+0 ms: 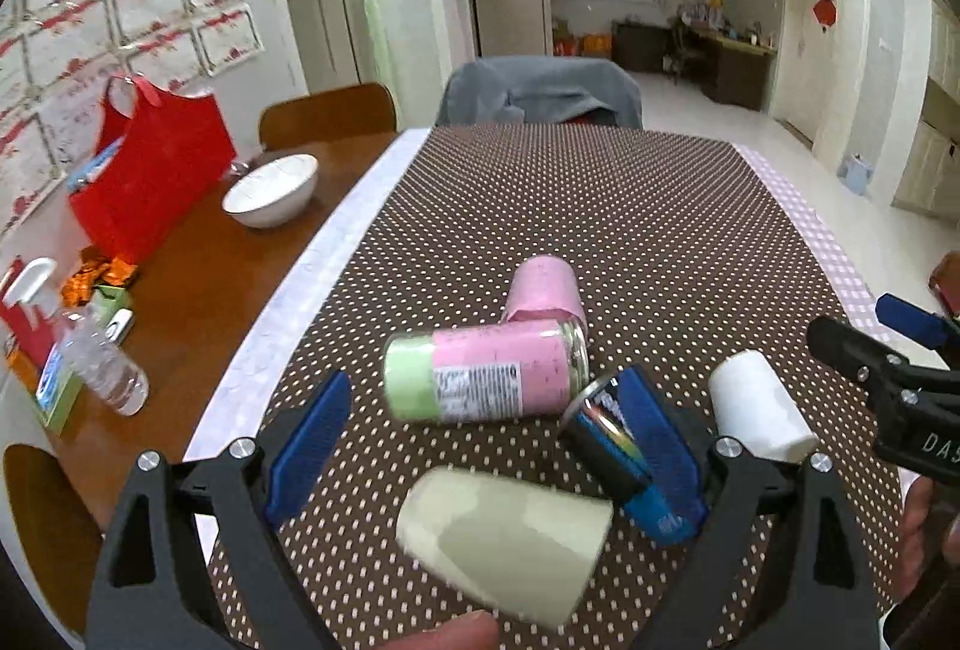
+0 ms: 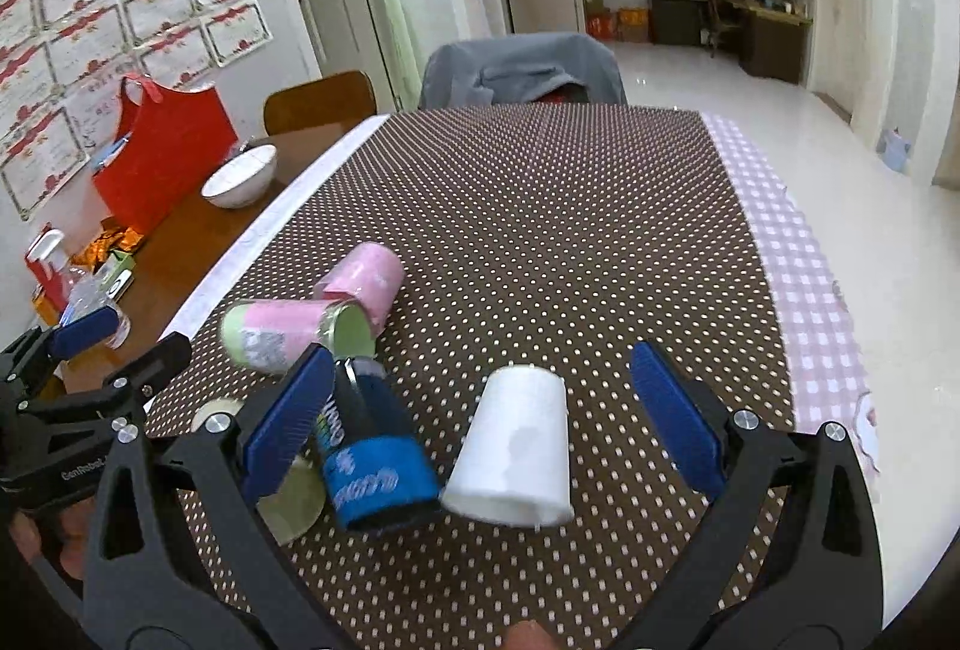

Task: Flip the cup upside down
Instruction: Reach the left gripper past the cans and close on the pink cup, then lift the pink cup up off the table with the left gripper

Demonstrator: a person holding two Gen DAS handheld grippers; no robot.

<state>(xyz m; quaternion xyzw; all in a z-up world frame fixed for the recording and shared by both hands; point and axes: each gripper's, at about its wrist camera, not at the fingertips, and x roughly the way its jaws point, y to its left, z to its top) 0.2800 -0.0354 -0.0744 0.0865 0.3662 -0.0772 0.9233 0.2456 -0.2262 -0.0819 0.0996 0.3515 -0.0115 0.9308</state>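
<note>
A pale green cup [image 1: 504, 527] lies on its side on the brown dotted cloth [image 1: 600, 206], between the fingers of my open left gripper [image 1: 486, 446], not touched by them. A white cup [image 2: 516, 461] stands upside down between the fingers of my open right gripper [image 2: 486, 416], apart from both pads; it also shows in the left wrist view [image 1: 759, 407]. A pink-and-green can [image 1: 486, 371], a pink can [image 1: 546, 290] and a black-and-blue can [image 2: 375, 461] lie on their sides close by. The green cup is mostly hidden in the right wrist view [image 2: 294, 500].
To the left on the bare wooden table [image 1: 198, 290] are a white bowl [image 1: 273, 191], a red bag [image 1: 153, 170], a plastic bottle [image 1: 105, 368] and small packets. A chair with a grey garment [image 1: 540, 92] stands at the far end. The pink checked cloth edge [image 2: 798, 278] runs along the right.
</note>
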